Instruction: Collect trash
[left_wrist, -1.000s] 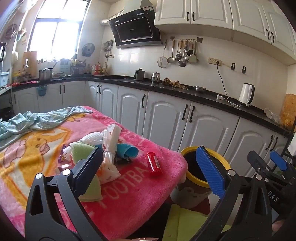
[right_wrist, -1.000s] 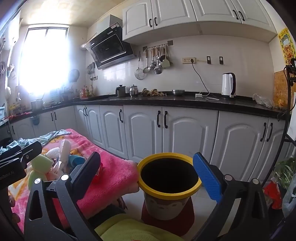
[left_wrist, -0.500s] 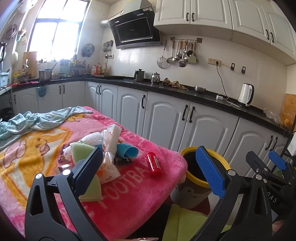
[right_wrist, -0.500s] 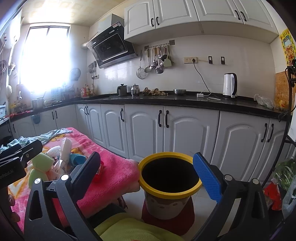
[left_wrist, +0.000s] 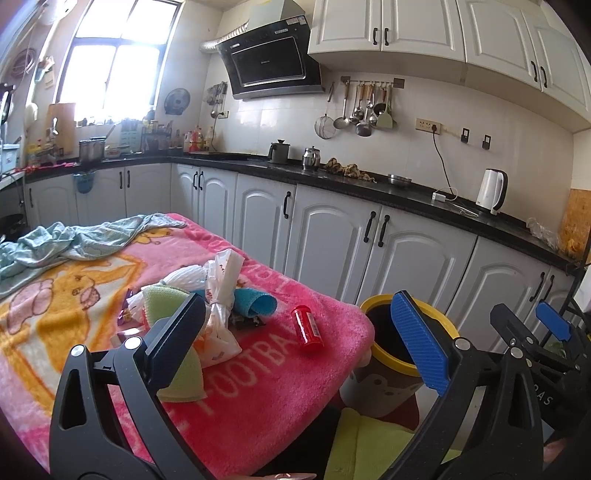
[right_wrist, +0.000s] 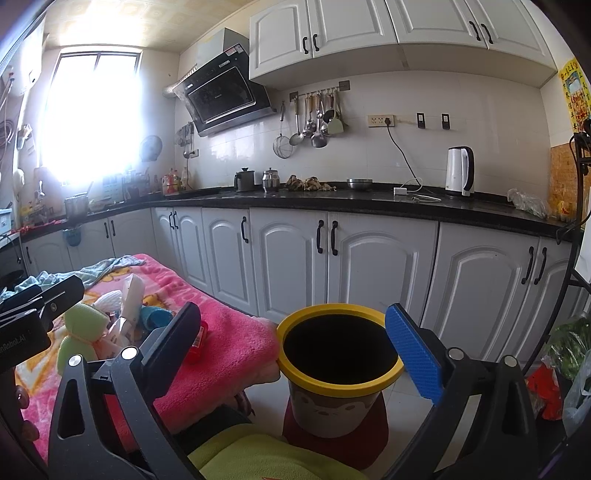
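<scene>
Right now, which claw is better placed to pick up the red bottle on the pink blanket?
The left claw. It is open and faces the red bottle, which lies between its fingers' line. The right claw points at the yellow-rimmed bin.

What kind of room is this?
A home kitchen: a range hood on the wall, utensils hanging above a black counter, and a kettle beside the wall.

Daylight pours through the window (right_wrist: 92, 118), blown out to white glare in the right wrist view. The white cabinets (left_wrist: 332, 236) are evenly lit and sharp. Fisheye distortion bends the edges, and the corners go black.
</scene>
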